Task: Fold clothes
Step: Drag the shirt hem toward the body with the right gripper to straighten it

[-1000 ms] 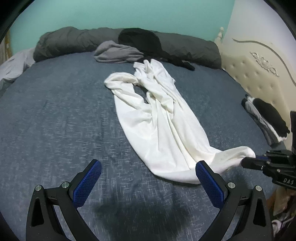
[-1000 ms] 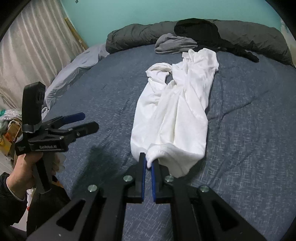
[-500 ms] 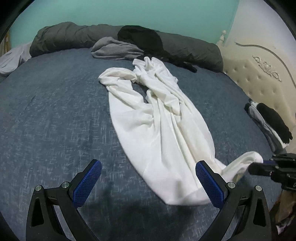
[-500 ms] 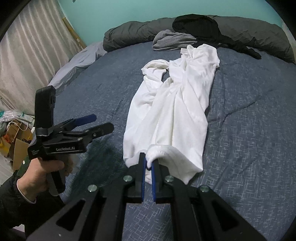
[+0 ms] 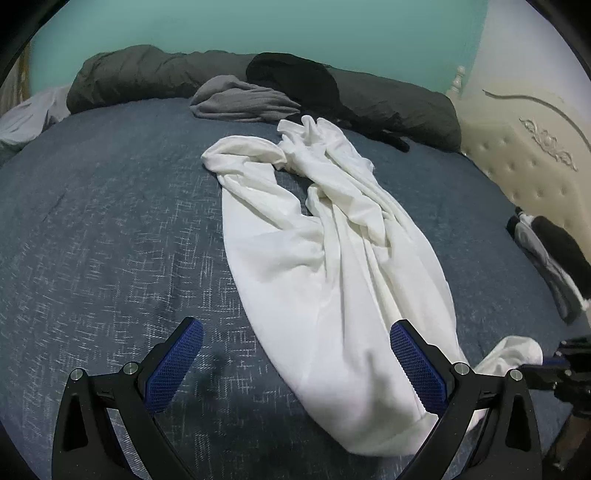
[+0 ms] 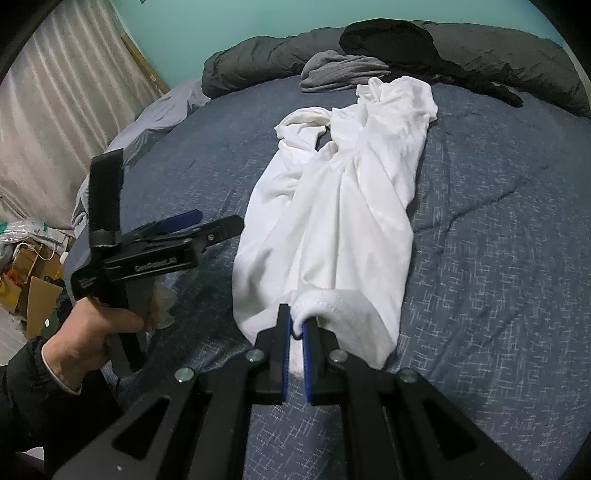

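Ribbed hem of a white shirt [image 6: 332, 206] sits pinched between the blue pads of the right hand-held gripper [image 6: 295, 325], whose jaws are closed on the cloth with only the fabric's thickness between them. To its left a bare hand [image 6: 96, 332] with a dark sleeve holds the left hand-held gripper [image 5: 295, 354]; its jaws stand wide open and hold nothing, the right pad over the near end of the shirt, the left pad over bare bedding. From the left camera the gripped hem corner reaches off to the right toward the other tool.

The shirt is soft, thin and heavily creased, bunched into a long narrow shape running away from the cameras, with a sleeve looped out at its far left. It lies on a bed [image 5: 110, 240] covered in blue-grey cloth flecked with pale threads, and open bedding stretches on both sides of it.

Beyond the shirt lies a crumpled grey garment [image 5: 240, 99], with a black garment [image 5: 295, 77] against a long dark grey duvet roll [image 5: 147, 70] along the far edge. At the right edge a small stack of dark and pale clothes [image 5: 546, 251] rests below a cream padded headboard [image 5: 524, 147]. The far wall [image 5: 258, 26] is teal; pale curtains [image 6: 55, 110] and cardboard boxes [image 6: 33, 295] stand on the left
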Demonstrator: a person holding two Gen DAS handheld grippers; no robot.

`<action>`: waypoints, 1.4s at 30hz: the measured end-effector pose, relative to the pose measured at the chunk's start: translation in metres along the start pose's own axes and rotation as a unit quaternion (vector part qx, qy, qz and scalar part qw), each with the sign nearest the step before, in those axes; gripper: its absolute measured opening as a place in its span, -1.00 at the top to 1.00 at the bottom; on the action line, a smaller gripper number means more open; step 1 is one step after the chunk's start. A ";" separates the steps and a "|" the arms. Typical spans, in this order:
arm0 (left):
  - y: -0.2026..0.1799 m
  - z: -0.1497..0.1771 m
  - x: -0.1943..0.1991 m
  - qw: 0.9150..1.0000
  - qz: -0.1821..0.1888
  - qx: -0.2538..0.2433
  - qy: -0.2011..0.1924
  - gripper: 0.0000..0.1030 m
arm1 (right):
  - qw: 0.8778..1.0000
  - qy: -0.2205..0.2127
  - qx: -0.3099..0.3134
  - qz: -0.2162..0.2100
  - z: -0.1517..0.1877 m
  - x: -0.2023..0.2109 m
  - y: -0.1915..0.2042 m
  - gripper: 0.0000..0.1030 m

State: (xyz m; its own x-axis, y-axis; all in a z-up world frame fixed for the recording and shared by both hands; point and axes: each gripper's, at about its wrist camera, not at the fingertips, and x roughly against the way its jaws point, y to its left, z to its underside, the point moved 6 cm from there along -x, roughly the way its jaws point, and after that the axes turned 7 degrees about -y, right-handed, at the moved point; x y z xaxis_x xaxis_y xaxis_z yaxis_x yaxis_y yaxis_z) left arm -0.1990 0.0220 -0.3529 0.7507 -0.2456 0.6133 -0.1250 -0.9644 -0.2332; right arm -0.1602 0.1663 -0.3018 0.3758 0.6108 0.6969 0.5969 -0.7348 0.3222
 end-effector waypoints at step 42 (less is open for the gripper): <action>0.002 -0.001 -0.054 0.998 0.028 -0.001 0.058 -0.99 | 0.993 0.034 -0.108 0.020 -0.042 -0.064 -0.058 0.20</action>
State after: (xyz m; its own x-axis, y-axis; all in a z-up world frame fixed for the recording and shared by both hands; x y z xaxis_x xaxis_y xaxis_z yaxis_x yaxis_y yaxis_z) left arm -0.2406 0.0333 -0.3855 0.6618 -0.3084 0.6833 -0.1654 -0.9491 -0.2681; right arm -0.2487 0.1570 -0.3382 0.3426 0.5633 0.7519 0.4129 -0.8092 0.4181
